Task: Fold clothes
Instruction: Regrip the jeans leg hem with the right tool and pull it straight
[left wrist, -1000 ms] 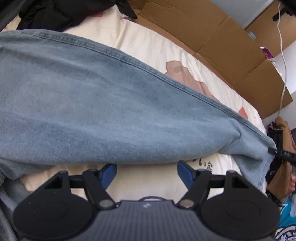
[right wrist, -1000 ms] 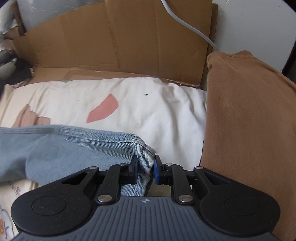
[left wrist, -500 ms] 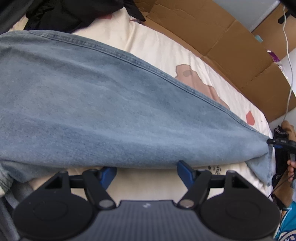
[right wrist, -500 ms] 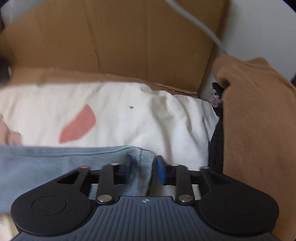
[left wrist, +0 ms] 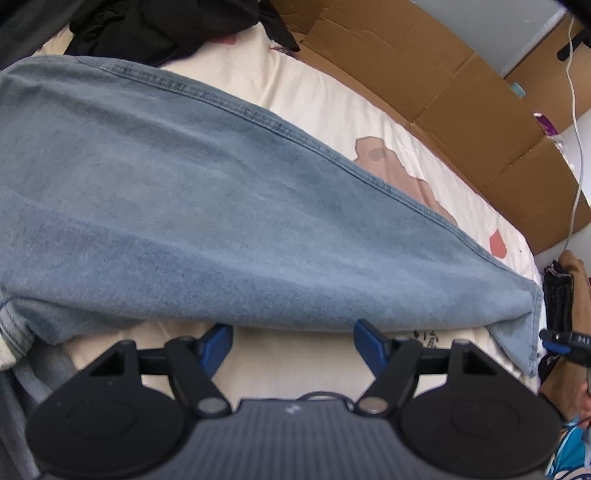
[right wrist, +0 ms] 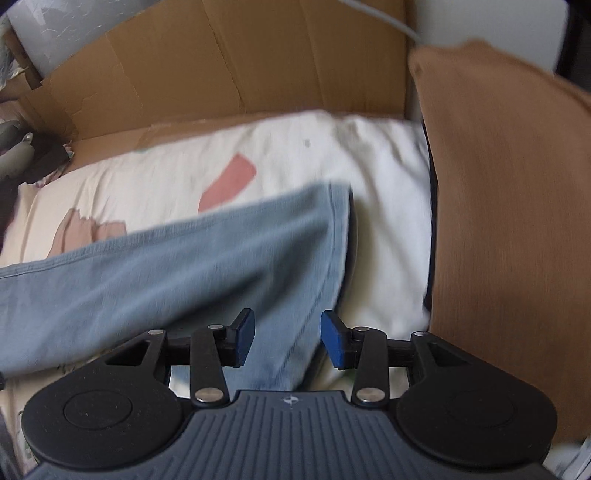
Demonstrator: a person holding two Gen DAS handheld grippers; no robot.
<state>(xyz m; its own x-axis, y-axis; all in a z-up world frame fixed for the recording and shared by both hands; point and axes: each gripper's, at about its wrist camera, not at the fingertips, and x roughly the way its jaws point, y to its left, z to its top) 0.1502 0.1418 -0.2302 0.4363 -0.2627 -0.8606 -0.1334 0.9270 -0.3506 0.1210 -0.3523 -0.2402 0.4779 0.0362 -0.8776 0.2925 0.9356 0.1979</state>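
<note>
Light blue jeans (left wrist: 221,221) lie stretched across the cream bedsheet (left wrist: 325,92), one leg running to the hem (left wrist: 532,325) at the right. My left gripper (left wrist: 291,341) is open just short of the leg's near edge, nothing between its fingers. In the right wrist view the jeans' leg end (right wrist: 229,266) lies flat on the sheet. My right gripper (right wrist: 288,338) is open above the hem corner, its blue pads apart and off the cloth. The right gripper's tip (left wrist: 561,338) shows at the left wrist view's right edge.
Brown cardboard (left wrist: 424,74) lines the far side of the bed. A black garment pile (left wrist: 147,26) lies at the far left. A brown folded garment (right wrist: 509,221) stands right of the hem. A white cable (left wrist: 576,129) hangs by the wall.
My right gripper has opened and let go of the jeans hem, then drawn back. The leg end now lies flat on the sheet. My left gripper stayed open.
</note>
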